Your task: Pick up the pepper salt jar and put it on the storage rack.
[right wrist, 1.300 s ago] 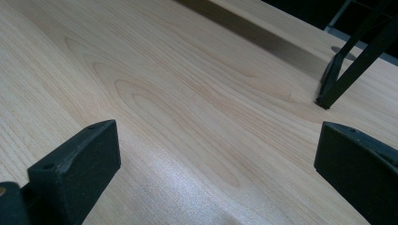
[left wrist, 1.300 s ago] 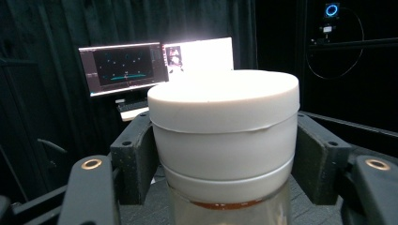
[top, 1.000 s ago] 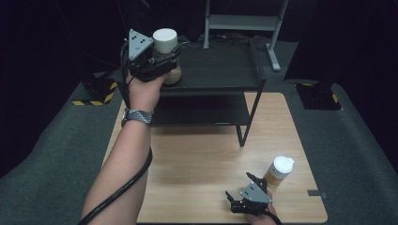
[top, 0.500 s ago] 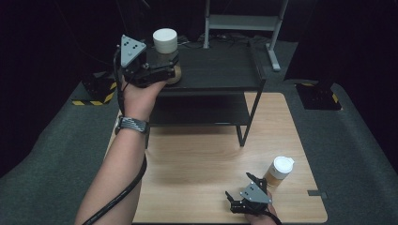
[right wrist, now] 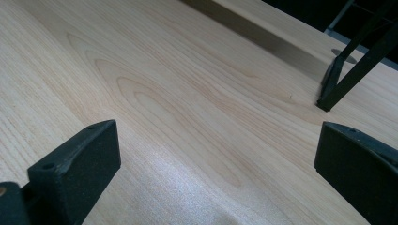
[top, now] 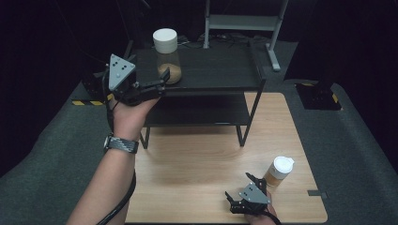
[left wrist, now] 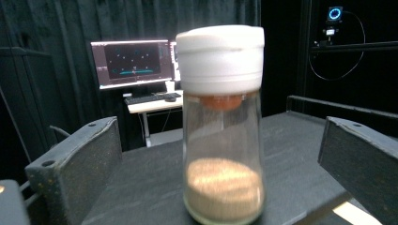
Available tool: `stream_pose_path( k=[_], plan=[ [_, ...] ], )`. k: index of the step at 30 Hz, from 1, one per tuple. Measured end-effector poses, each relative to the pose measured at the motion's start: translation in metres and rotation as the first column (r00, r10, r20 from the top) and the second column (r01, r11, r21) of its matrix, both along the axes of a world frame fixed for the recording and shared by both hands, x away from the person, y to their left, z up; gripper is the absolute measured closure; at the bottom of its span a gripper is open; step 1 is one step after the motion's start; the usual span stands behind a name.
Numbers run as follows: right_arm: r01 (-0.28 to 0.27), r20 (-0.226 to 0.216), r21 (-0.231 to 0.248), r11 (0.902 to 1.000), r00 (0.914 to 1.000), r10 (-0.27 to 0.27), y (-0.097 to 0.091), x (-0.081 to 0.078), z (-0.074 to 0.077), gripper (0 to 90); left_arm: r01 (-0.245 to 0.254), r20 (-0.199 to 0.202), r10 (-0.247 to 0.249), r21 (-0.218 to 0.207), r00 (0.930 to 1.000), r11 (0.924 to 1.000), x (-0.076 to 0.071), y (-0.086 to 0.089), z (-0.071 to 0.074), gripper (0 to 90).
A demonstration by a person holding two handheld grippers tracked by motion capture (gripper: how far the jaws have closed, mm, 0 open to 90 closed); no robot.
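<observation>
A glass jar (top: 168,56) with a white lid and brown powder at its bottom stands upright on the black shelf's top (top: 220,70). My left gripper (top: 162,83) hangs just left of it at the shelf's front edge. Its jaws have just been opening and are now open. In the left gripper view the jar (left wrist: 223,140) stands ahead between the two jaws, and neither touches it. My right gripper (top: 238,186) rests open low over the wooden table (top: 197,154) with nothing between its jaws. A second white-lidded jar (top: 279,171) stands just right of it.
The black shelf has a lower tier (top: 202,110) and thin legs; one leg (right wrist: 347,70) stands ahead in the right gripper view. A grey metal stand (top: 244,21) is behind the shelf. A lit monitor (left wrist: 131,63) is far off. Dark floor surrounds the table.
My left gripper let go of the jar, opened wide and drew back to the left and down. The jar stays upright on the shelf top. The right gripper kept still.
</observation>
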State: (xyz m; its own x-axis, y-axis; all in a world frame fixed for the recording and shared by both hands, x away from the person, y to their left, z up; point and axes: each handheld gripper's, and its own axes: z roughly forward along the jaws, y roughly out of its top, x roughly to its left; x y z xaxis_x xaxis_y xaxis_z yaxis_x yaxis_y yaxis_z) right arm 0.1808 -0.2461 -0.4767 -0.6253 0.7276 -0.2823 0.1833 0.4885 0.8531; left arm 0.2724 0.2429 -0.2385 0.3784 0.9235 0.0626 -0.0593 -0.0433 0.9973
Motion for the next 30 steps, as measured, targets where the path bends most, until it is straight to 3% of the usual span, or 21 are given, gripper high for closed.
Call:
stream_pose_path(
  k=[10, 28, 30],
  plan=[
    [-0.001, 0.001, -0.008, 1.0, 1.0, 0.001, 0.001, 0.0, 0.0, 0.0, 0.023, -0.027, -0.023, 0.017, 0.9994, 0.9996, -0.021, 0.011, -0.027, 0.4],
    [-0.004, 0.005, -0.016, 0.9999, 1.0, 0.004, 0.002, -0.001, 0.0, 0.0, 0.068, -0.102, -0.062, 0.057, 0.9929, 0.9961, -0.054, 0.01, -0.078, 0.4],
    [-0.004, 0.005, -0.016, 0.9999, 1.0, 0.004, 0.002, -0.001, 0.0, 0.0, 0.067, -0.11, -0.058, 0.078, 0.9922, 0.9947, -0.058, 0.009, -0.087, 0.4]
  ],
)
